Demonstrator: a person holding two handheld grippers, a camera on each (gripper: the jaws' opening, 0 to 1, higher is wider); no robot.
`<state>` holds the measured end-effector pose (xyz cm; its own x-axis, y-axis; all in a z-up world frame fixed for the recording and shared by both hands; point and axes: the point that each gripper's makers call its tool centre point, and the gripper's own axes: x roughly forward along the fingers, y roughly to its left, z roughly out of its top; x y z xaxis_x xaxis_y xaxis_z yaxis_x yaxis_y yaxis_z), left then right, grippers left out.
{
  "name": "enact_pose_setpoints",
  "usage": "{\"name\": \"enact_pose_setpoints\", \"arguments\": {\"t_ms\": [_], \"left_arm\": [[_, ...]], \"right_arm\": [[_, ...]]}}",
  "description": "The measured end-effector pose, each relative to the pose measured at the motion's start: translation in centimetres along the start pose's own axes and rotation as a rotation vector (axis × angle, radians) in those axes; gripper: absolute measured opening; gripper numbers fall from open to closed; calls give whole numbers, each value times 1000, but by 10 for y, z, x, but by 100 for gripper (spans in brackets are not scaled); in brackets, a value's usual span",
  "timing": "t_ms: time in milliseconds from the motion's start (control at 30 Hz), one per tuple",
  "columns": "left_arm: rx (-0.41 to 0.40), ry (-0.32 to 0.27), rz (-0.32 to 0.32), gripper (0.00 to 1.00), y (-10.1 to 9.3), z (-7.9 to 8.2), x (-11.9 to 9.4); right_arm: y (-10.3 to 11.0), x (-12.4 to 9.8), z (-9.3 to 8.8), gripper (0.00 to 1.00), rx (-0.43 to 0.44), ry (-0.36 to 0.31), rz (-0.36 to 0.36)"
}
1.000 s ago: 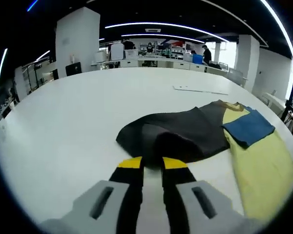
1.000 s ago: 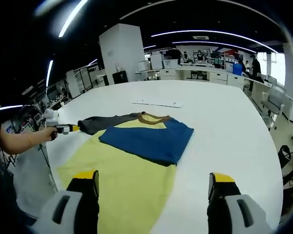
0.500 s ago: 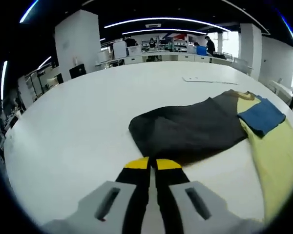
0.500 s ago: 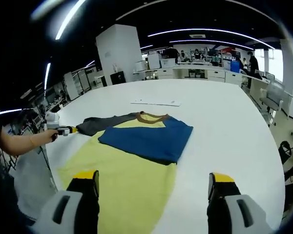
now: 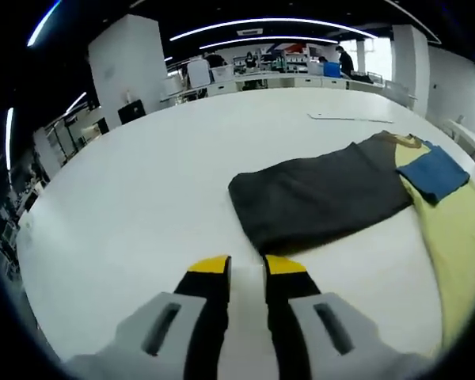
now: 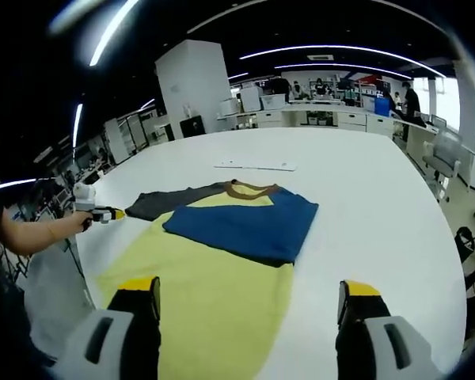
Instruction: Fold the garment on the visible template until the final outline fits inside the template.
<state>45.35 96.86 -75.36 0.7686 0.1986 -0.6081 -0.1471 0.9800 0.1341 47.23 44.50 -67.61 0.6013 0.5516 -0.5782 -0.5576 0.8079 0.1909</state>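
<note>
Garment (image 5: 324, 194) lies flat on the white surface (image 5: 158, 158), just ahead of the left claw (image 5: 245, 269), whose jaws sit slightly apart, gripping nothing. Its grey sleeve stretches lengthwise away toward the yellow body (image 6: 214, 293) and folded blue sleeve (image 6: 241, 226), which lie ahead of the wide-open right claw (image 6: 245, 297).

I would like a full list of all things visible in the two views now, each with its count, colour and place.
garment: one, yellow body, blue sleeve folded on top, dark grey sleeve spread sideways, brown collar; lies on the table.
flat strip: one, white, on the table beyond the collar.
table: one, white, large.
desks and people: several, far background.
left gripper: one, black jaws with yellow tips, slightly apart, just short of the grey sleeve's edge.
right gripper: one, same colours, jaws wide apart above the yellow body.
person's hand: one, holding the left gripper.
</note>
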Motion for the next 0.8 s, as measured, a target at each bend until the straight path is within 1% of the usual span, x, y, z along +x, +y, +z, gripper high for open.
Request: {"name": "enact_pose_setpoints", "arguments": {"t_ms": [33, 100, 167, 300, 367, 467, 567, 667, 733, 800], "left_arm": [[-21, -8, -5, 19, 1, 1, -3], [-39, -20, -7, 21, 4, 3, -9], [-42, -27, -7, 23, 6, 6, -13], [-39, -57, -15, 28, 10, 16, -20], [-43, -82, -18, 31, 12, 23, -22], [-86, -162, -51, 35, 9, 44, -24], [-91, -165, -59, 41, 8, 51, -21], [-108, -158, -62, 39, 6, 55, -12], [-152, -158, -74, 38, 3, 57, -6], [-161, -138, -68, 38, 2, 54, 1]], "right_arm": [[0, 0, 0, 94, 0, -1, 1], [1, -1, 1, 94, -2, -3, 4], [1, -2, 1, 95, -4, -5, 6], [0, -3, 2, 97, -16, -2, 5], [-1, -5, 2, 97, -29, 1, 4], [0, -5, 0, 99, -46, 11, 10], [2, -6, -4, 100, -62, 30, 18], [2, -6, -8, 100, -72, 45, 15], [2, -6, -11, 100, -72, 50, 13], [2, -6, -12, 100, -69, 52, 14]]}}
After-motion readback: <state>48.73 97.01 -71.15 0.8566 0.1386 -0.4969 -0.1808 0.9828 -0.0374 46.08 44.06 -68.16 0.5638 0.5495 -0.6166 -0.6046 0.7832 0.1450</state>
